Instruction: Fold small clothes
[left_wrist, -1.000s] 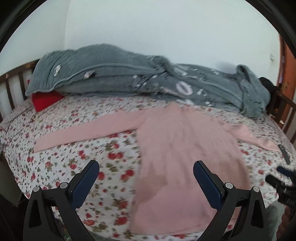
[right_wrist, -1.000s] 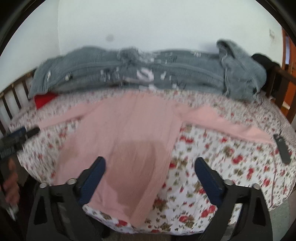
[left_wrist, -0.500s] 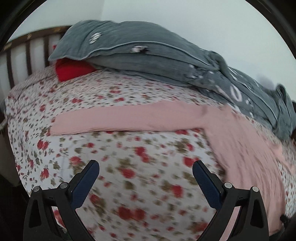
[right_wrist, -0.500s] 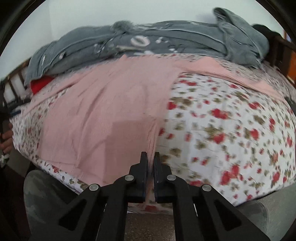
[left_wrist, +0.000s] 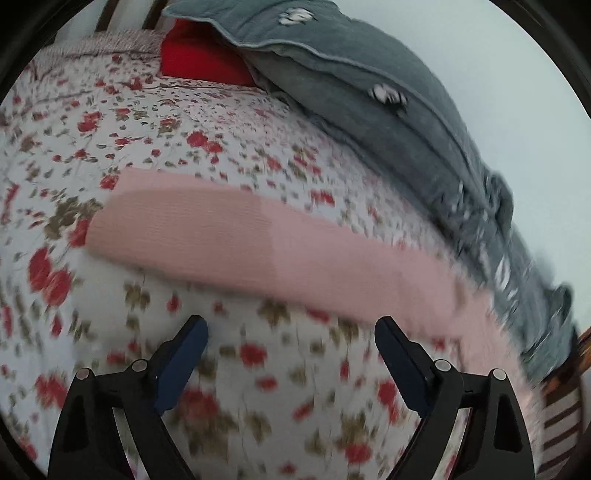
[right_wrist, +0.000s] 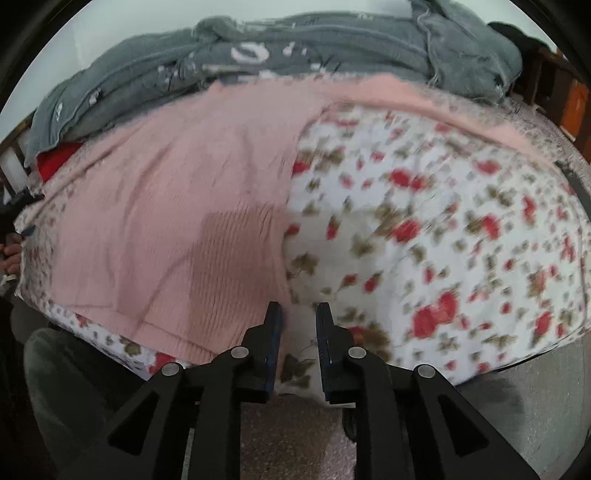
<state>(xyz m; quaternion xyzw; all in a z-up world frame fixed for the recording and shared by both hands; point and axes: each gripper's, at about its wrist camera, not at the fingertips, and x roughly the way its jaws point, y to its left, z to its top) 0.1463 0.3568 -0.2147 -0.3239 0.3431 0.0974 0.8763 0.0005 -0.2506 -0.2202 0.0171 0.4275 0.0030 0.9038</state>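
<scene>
A pink long-sleeved top (right_wrist: 166, 221) lies spread flat on a bed. Its lower right hem corner is just left of my right gripper (right_wrist: 298, 308). That gripper's jaws stand a narrow gap apart and are opening; only floral sheet shows between them. One finger (right_wrist: 271, 332) rests against the hem's edge. In the left wrist view the top's left sleeve (left_wrist: 229, 229) stretches across the sheet, cuff toward the left. My left gripper (left_wrist: 290, 325) hovers just short of the sleeve. Its jaws are wide and closing, with only sheet between them.
A floral bedsheet (right_wrist: 443, 240) covers the bed. A rumpled grey blanket (left_wrist: 369, 92) and a red cushion (left_wrist: 199, 59) lie along the far side. A dark strap (right_wrist: 576, 184) lies at the right edge. Speckled floor (right_wrist: 295, 443) shows below the bed's near edge.
My left gripper swung left and down from the top's body to the left sleeve, rolling as it went. My right gripper dropped to the hem corner, shut, then parted slightly.
</scene>
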